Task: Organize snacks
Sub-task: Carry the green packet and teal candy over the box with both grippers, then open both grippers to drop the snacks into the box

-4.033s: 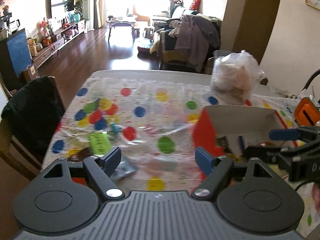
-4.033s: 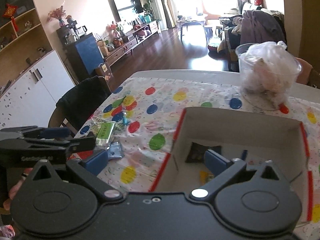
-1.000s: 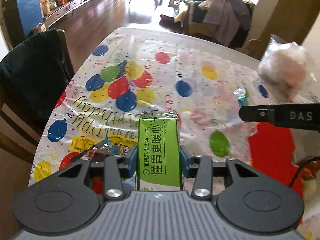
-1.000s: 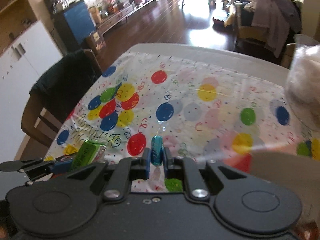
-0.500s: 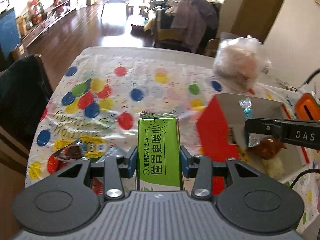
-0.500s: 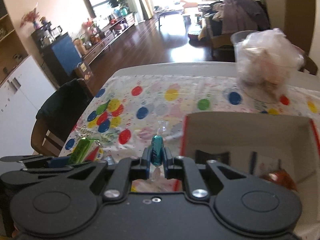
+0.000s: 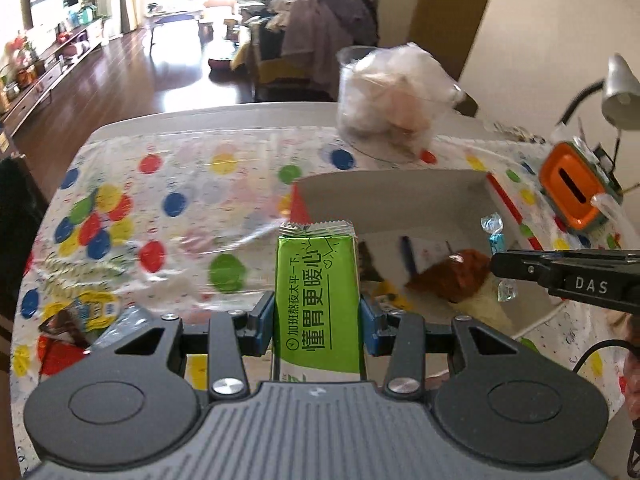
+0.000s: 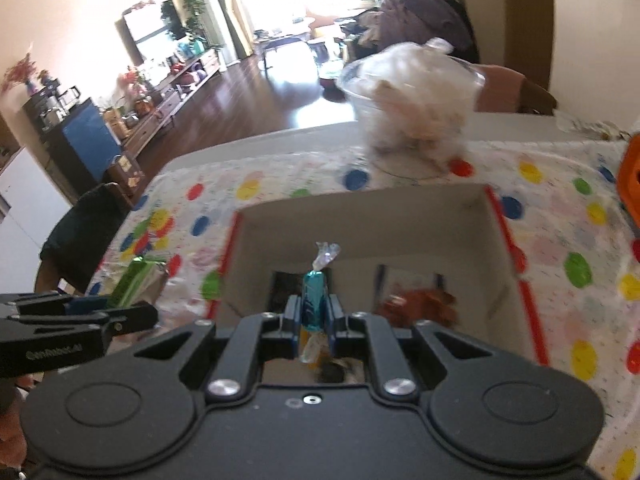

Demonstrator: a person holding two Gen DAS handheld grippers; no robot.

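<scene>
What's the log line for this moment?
left gripper: shut on green packet | right gripper: shut on teal candy, over box

Our left gripper [image 7: 318,322] has a ribbed grey housing, black linkage arms, silver screws and blue pads [image 7: 265,317]. Our right gripper [image 8: 314,318] is black, with matching screws, blue pads and white "DAS" lettering on its side.

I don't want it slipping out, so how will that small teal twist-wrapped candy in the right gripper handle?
The small teal twist-wrapped candy looks light, pinched by narrow pads. Its glossy wrapper may be slippery. The crinkly twisted ends look floppy, so only the body gives the right gripper firm purchase above the red-edged cardboard box.
</scene>
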